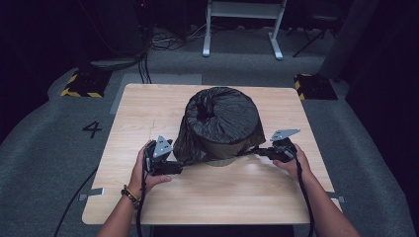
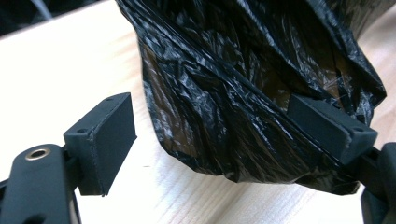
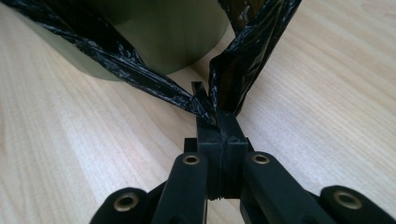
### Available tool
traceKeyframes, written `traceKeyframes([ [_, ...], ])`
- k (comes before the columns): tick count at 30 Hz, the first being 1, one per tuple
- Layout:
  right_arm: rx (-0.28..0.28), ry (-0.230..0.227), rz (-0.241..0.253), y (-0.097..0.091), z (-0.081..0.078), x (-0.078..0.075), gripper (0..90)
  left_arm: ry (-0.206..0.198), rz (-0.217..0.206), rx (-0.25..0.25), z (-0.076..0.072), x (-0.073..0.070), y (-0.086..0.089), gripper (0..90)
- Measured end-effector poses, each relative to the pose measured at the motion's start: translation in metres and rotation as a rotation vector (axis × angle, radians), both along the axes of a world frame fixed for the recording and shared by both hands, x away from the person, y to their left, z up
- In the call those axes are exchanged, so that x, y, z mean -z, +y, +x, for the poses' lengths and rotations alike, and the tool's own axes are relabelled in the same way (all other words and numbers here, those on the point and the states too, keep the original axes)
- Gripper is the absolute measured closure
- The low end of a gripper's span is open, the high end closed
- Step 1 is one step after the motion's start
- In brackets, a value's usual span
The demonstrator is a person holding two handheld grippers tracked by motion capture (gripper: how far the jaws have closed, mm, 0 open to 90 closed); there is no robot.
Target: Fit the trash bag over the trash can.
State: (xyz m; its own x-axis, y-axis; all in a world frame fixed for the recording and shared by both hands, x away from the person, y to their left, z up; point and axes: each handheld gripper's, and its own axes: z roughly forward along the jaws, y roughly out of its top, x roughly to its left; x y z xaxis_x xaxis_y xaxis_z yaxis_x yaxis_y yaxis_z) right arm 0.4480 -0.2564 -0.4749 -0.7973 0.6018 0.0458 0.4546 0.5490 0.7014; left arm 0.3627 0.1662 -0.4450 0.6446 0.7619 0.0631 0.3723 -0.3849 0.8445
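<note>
At frame centre on the counter (image 1: 207,197), I am pinching the black bag (image 1: 220,118) over the bin (image 3: 159,32) with my right gripper (image 3: 219,133), while my left gripper (image 2: 224,135) is gaping around its unpulled side.

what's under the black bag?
An olive-green round container stands on the table; its lower wall shows below the black bag. The right gripper pinches the bag's edge; the left gripper is open. The container's inside is covered.
</note>
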Motion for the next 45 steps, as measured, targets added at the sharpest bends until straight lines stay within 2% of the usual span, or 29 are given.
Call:
traceKeyframes([
  [1, 0.004, -0.007, 0.011, 0.001, -0.001, -0.001, 90.0, -0.007, 0.048, -0.045, 0.000, 0.001, -0.004, 17.3],
  [2, 0.005, -0.019, 0.019, 0.001, -0.002, -0.002, 90.0, -0.004, 0.119, -0.091, 0.002, 0.003, -0.010, 17.5],
  [3, -0.008, -0.030, 0.048, 0.002, -0.004, -0.005, 90.0, 0.011, 0.176, -0.117, 0.005, 0.007, -0.017, 18.4],
  [4, -0.029, -0.035, 0.093, 0.002, -0.006, -0.007, 90.0, 0.035, 0.191, -0.107, 0.007, 0.010, -0.022, 17.8],
  [5, -0.029, -0.045, 0.105, 0.004, -0.008, -0.011, 90.0, 0.057, 0.175, -0.054, 0.009, 0.012, -0.025, 17.1],
  [6, -0.027, -0.064, 0.108, 0.007, -0.010, -0.015, 90.0, 0.068, 0.162, -0.025, 0.009, 0.014, -0.029, 17.5],
  [8, -0.042, -0.076, 0.157, 0.010, -0.014, -0.022, 90.0, 0.059, 0.165, 0.017, 0.008, 0.015, -0.039, 18.6],
  [10, -0.041, -0.097, 0.176, 0.012, -0.015, -0.027, 90.0, 0.064, 0.158, 0.050, 0.008, 0.015, -0.043, 17.4],
  [14, -0.017, -0.120, 0.239, 0.013, -0.015, -0.032, 90.0, 0.085, 0.179, 0.103, 0.005, 0.017, -0.044, 17.4],
  [15, -0.005, -0.129, 0.244, 0.012, -0.014, -0.032, 90.0, 0.077, 0.190, 0.095, 0.004, 0.018, -0.042, 18.4],
  [19, 0.062, -0.148, 0.274, 0.001, -0.010, -0.034, 90.0, 0.105, 0.138, 0.054, 0.006, 0.022, -0.025, 16.6],
  [22, 0.127, -0.146, 0.290, -0.012, -0.005, -0.034, 90.0, 0.118, 0.057, 0.027, 0.005, 0.025, -0.011, 16.2],
  [23, 0.138, -0.135, 0.290, -0.015, -0.004, -0.033, 90.0, 0.120, 0.051, 0.007, 0.005, 0.026, -0.008, 16.2],
  [24, 0.140, -0.129, 0.282, -0.016, -0.003, -0.031, 90.0, 0.115, 0.040, -0.002, 0.004, 0.026, -0.007, 16.1],
  [25, 0.144, -0.129, 0.267, -0.015, -0.003, -0.030, 90.0, 0.106, 0.045, 0.003, 0.003, 0.026, -0.006, 16.1],
  [27, 0.137, -0.126, 0.252, -0.013, -0.003, -0.027, 90.0, 0.086, 0.056, -0.025, 0.001, 0.026, -0.008, 16.3],
  [29, 0.091, -0.092, 0.219, -0.007, -0.002, -0.024, 89.3, 0.082, 0.056, -0.051, 0.001, 0.028, -0.012, 16.2],
  [31, 0.051, -0.081, 0.168, 0.001, -0.004, -0.021, 79.7, 0.079, 0.047, -0.050, 0.002, 0.028, -0.016, 16.2],
  [33, 0.018, -0.098, 0.115, 0.009, -0.009, -0.020, 58.6, 0.069, 0.066, -0.046, 0.002, 0.027, -0.021, 16.3],
  [36, -0.032, -0.137, 0.102, 0.016, -0.020, -0.025, 44.6, 0.065, 0.051, -0.042, 0.001, 0.024, -0.024, 16.4],
  [39, -0.062, -0.160, 0.124, 0.018, -0.029, -0.032, 38.3, 0.047, 0.035, -0.035, 0.000, 0.018, -0.024, 16.3],
  [41, -0.059, -0.182, 0.130, 0.019, -0.035, -0.036, 32.3, 0.045, 0.009, -0.027, -0.001, 0.014, -0.023, 16.4],
  [43, -0.069, -0.199, 0.157, 0.021, -0.040, -0.041, 31.0, 0.040, -0.002, -0.029, 0.000, 0.011, -0.023, 16.3],
  [45, -0.052, -0.239, 0.155, 0.023, -0.048, -0.047, 29.3, 0.042, -0.016, -0.044, 0.000, 0.009, -0.023, 16.4],
])
